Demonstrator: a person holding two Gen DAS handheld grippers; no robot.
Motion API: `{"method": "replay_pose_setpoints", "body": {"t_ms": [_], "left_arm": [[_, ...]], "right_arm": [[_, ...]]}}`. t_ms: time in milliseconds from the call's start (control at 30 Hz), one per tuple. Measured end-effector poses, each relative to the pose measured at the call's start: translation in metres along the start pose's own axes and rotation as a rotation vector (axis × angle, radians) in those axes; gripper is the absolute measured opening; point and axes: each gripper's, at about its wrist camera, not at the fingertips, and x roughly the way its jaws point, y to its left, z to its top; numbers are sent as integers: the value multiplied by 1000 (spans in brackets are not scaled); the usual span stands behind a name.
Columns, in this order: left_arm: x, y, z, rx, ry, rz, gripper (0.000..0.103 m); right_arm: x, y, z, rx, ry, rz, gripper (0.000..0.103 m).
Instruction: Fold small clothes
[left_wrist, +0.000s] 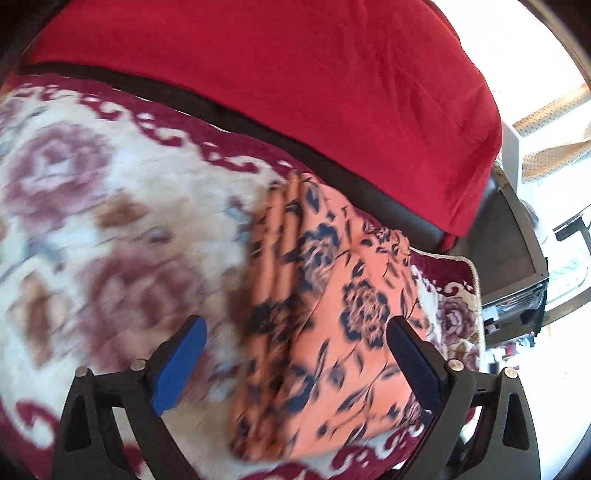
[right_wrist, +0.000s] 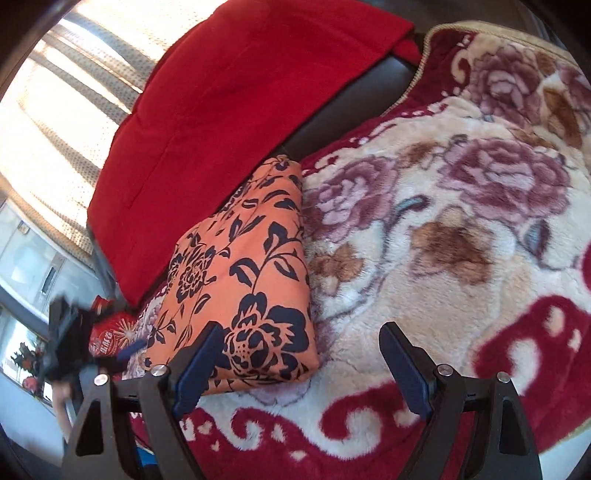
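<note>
A folded orange garment with a dark blue flower print (right_wrist: 247, 273) lies on the plush flowered blanket (right_wrist: 443, 229), near its edge. It also shows in the left wrist view (left_wrist: 332, 314), blurred by motion. My left gripper (left_wrist: 295, 363) is open and empty, just above the garment, its jaws wide apart. My right gripper (right_wrist: 301, 363) is open and empty, over the blanket beside the garment's near corner. The left gripper appears blurred at the left edge of the right wrist view (right_wrist: 74, 347).
A red cushion cover (right_wrist: 229, 122) lies over the dark leather sofa back (right_wrist: 332, 122) behind the garment. A red printed bag (right_wrist: 110, 332) sits low beyond the sofa edge. Bright curtains (right_wrist: 66, 92) hang behind. A dark table (left_wrist: 517, 258) stands off the blanket's end.
</note>
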Motion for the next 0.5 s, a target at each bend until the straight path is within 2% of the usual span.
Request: {"method": "replay_pose_setpoints", "body": {"t_ms": [67,167,333,500], "left_arm": [[14,-5,12,-2,21,-7,75],[28,-8,26,-3,33,6,74],[34,-12,31,21,14,-17,74],[46,-15,35,27,27,-8,74]], "right_arm": [[4,-1,-3,-22,-20,16,88],[8,-4,-6,-25,-22,23,88],[9,-11,-3,-6,-23,45,88],[13,-13,-3,3,-15,51,88]]}}
